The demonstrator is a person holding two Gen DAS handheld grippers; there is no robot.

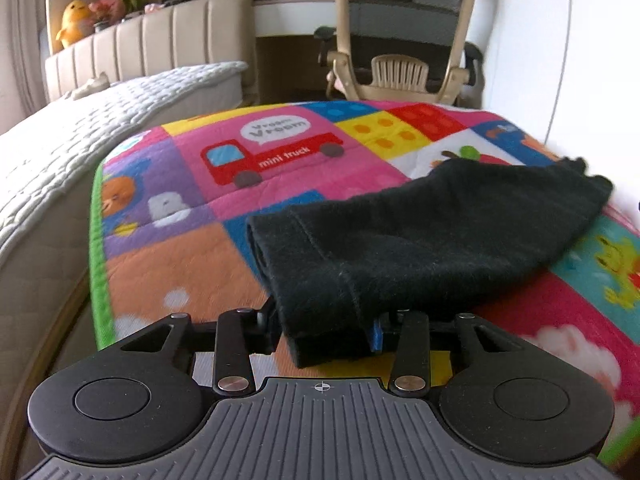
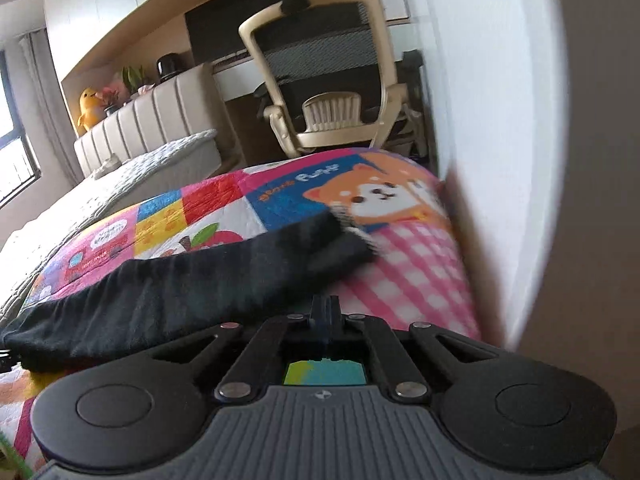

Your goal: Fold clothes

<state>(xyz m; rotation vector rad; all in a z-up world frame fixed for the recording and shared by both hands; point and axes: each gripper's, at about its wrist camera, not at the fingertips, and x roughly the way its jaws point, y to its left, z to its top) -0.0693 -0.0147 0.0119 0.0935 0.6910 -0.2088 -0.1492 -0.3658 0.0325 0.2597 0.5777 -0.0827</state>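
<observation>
A black fleece garment [image 1: 420,232] lies folded into a long bundle on a colourful children's play mat [image 1: 192,264]. In the left wrist view its thick near end fills the gap between the fingers of my left gripper [image 1: 326,328], which is shut on it. In the right wrist view the same black garment [image 2: 180,292] runs from the lower left up to the mat's [image 2: 420,264] pink checked patch. My right gripper [image 2: 326,308] has its jaws pressed together right at the garment's near edge. Whether any cloth is caught between them I cannot tell.
A beige office chair [image 1: 400,40] stands past the mat's far end, in front of a desk. A bed with a white quilted cover [image 1: 60,152] lies along the left. A white wall [image 2: 500,120] rises close on the right of the mat.
</observation>
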